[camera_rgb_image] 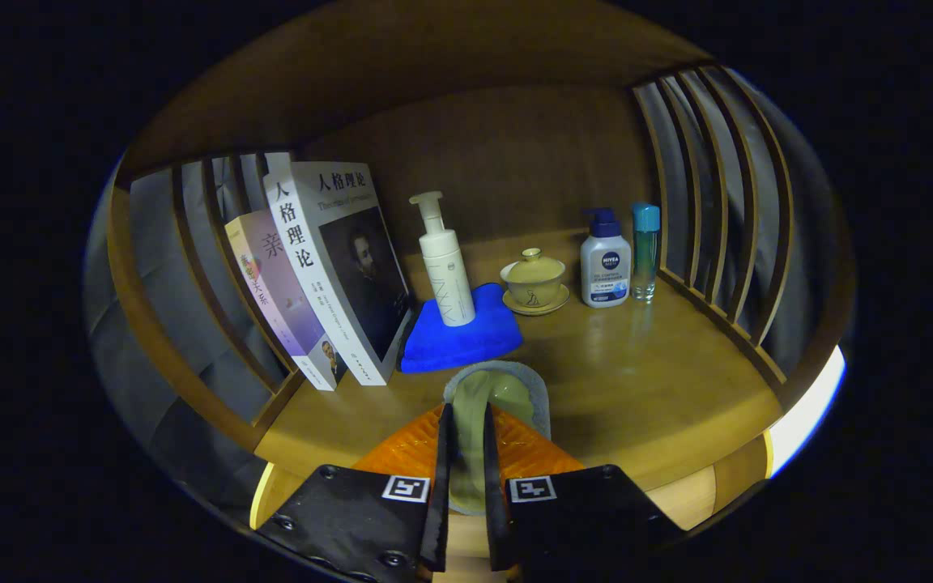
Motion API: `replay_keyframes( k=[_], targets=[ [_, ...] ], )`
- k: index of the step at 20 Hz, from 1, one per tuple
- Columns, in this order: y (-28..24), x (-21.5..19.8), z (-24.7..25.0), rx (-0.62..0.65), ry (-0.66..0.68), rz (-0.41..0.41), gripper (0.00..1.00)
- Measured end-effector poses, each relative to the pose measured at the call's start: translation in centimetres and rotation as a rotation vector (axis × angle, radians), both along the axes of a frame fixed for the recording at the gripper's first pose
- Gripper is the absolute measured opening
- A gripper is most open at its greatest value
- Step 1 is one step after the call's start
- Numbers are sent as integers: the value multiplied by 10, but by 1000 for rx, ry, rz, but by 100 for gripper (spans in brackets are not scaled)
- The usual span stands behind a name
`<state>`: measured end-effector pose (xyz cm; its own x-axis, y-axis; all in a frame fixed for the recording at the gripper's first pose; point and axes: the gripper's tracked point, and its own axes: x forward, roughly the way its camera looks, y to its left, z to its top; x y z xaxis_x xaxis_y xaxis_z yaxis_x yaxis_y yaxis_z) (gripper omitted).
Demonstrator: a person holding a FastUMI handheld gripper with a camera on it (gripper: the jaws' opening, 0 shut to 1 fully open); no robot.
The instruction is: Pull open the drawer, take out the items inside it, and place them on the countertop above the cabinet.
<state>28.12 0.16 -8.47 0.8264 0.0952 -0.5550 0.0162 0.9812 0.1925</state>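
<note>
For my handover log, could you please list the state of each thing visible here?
gripper: shut on the green item, over the countertop's front edge.
green item: held between the fingers.
books: upright, leaning on the side rail.
pump bottle: upright on the blue cloth.
lidded cup: lid on, on its saucer.
two bottles: upright, capped.

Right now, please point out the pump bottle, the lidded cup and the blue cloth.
pump bottle (449, 279): gripper view, middle of its white body.
lidded cup (533, 278): gripper view, side of the bowl under its lid.
blue cloth (458, 340): gripper view, folded front part, beyond the fingers.
</note>
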Motion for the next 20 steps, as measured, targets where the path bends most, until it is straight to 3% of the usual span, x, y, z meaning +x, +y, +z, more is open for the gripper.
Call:
replay_keyframes(
  k=[5,9,20],
  targets=[
    [-8,10,-7,-77,-55,0,31],
    [-11,6,16,-144,-187,-5,100],
    [-3,-87,61,-162,-363,3,98]
  ],
)
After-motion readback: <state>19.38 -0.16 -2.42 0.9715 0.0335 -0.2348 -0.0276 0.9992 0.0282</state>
